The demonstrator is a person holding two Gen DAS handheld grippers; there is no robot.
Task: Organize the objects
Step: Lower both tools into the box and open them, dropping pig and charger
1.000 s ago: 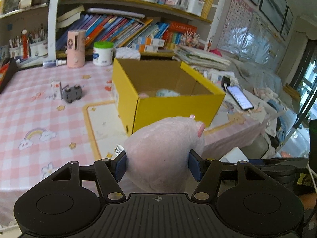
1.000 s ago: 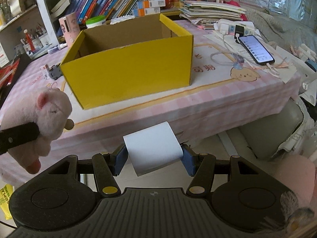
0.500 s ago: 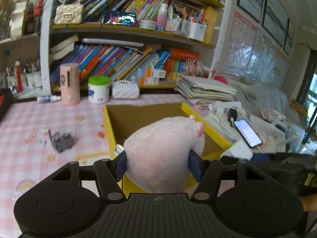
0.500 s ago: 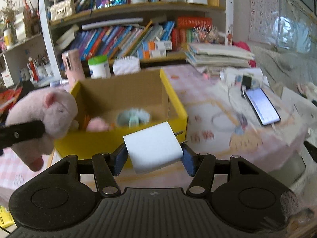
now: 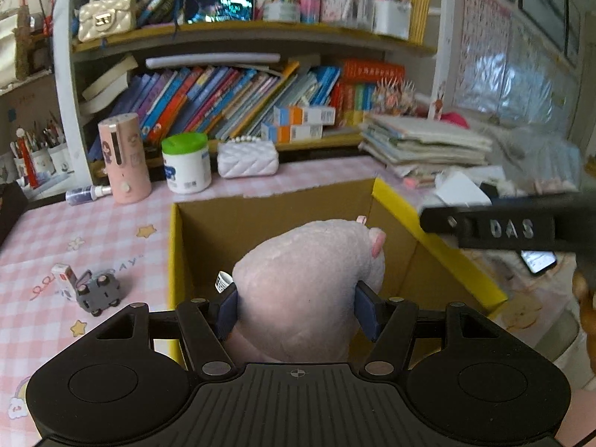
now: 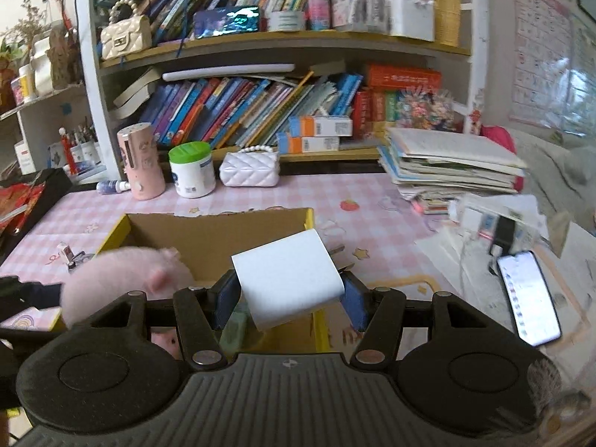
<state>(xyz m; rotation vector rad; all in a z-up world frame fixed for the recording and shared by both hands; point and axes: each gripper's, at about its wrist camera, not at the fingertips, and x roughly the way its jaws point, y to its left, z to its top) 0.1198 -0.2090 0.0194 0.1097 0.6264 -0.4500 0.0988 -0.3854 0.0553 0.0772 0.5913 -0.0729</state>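
Left gripper is clamping the pink plush, now hanging over the yellow box instead of short of it. Right gripper is gripping the white block, now above that box's right corner.

Ahead of the tongs a wooden bookshelf stands against the wall, packed with leaning books. Below it, a table under a pink checked cloth stretches left and right. To the right, a chart hangs on the wall and a stack of papers rests on the table.
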